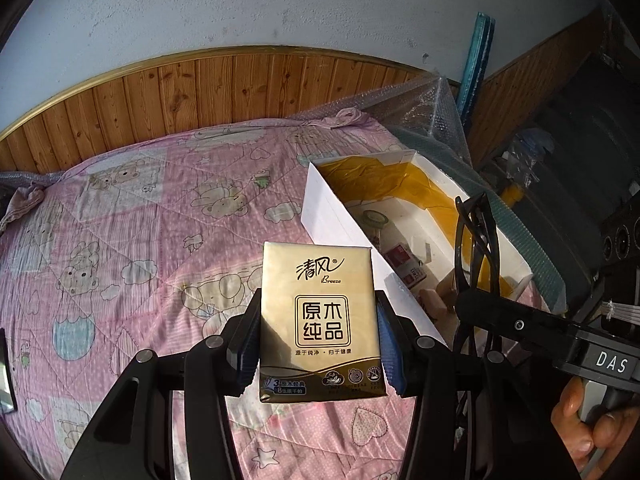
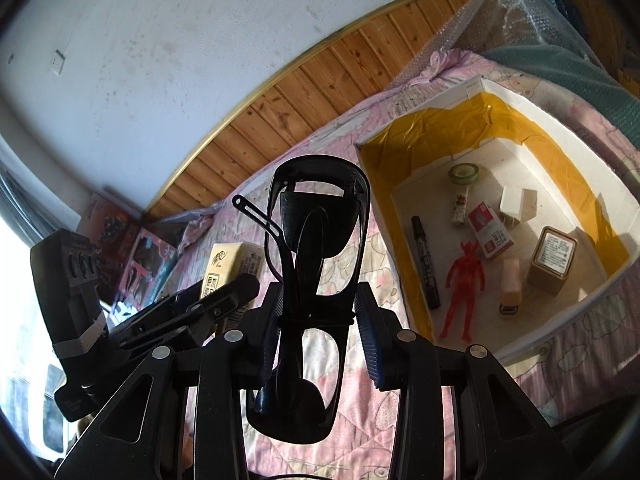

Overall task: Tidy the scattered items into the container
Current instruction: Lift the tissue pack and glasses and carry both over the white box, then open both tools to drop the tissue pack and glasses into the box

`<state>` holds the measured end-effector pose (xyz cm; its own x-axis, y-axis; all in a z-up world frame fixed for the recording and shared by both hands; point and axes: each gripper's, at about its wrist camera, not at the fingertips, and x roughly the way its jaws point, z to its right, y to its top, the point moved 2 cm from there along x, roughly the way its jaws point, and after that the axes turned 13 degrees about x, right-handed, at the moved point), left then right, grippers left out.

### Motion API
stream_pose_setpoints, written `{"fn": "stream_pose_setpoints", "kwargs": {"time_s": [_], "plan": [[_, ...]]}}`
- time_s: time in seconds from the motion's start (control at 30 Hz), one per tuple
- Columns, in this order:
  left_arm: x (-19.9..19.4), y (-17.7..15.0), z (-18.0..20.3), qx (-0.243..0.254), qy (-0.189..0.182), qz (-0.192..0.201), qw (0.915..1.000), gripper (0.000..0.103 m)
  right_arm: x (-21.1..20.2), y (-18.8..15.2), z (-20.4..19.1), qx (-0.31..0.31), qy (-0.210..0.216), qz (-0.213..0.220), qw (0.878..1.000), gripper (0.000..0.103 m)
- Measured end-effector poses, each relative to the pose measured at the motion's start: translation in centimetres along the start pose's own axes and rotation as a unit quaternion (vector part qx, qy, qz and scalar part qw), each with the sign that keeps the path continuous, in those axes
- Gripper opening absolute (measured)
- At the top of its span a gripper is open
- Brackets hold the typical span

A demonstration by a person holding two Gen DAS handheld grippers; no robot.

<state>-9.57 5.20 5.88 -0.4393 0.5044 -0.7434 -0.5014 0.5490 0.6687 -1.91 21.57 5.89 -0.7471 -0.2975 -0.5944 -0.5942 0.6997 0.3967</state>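
The left gripper (image 1: 318, 344) is clamping a gold tissue pack (image 1: 320, 320) between its two blue-padded fingers, holding it upright at the lower centre of the left wrist view, above a pink cartoon-print quilt (image 1: 140, 240). To the right of the pack, the white box (image 1: 340, 216) with a yellow lining is sitting open on the quilt, near the centre right of the frame.

In the right wrist view, the right gripper (image 2: 320, 332) is gripping a pair of black sunglasses (image 2: 316, 280), folded and standing on end between the fingers at the centre of the frame. The glasses are hanging over the quilt, left of the box (image 2: 624, 200), which fills the right side of the view. Already lying inside the box are a black marker (image 2: 426, 268), a red figurine (image 2: 464, 284), a roll of tape (image 2: 464, 173), a small red-and-white carton (image 2: 492, 232), a white cube (image 2: 518, 204), a tan tin (image 2: 554, 258) and a small pale bottle (image 2: 510, 288).

A hand (image 1: 588, 428) is showing at the lower right of the left wrist view, squeezing the right gripper's handle. Wood panelling (image 1: 200, 88) is running along the wall behind the bed.
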Motion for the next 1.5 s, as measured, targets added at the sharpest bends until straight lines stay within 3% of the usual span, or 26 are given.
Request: {"fn": "stream_pose_setpoints", "kwargs": {"time_s": [0.57,0.93,1.23,1.5], "plan": [[2.6,3.7,4.1,0.039,-0.027,0.008,0.9988,0.052,-3.7,4.2,2.6,0.000,-0.021,0.044,0.999,0.038],[4.8,7.1,6.2,0.049,-0.048,0.019,0.9975,0.052,-5.0,7.7,4.5,-0.028,-0.063,0.059,0.996,0.038],[7.6,10.0,6.4,0.034,-0.058,0.022,0.9975,0.052,-3.6,11.0,5.3,-0.082,-0.112,0.046,0.989,0.038],[11.3,11.2,6.4,0.010,-0.060,-0.001,0.9982,0.052,-0.2,13.8,5.6,-0.148,-0.162,0.015,0.975,0.038]]}}
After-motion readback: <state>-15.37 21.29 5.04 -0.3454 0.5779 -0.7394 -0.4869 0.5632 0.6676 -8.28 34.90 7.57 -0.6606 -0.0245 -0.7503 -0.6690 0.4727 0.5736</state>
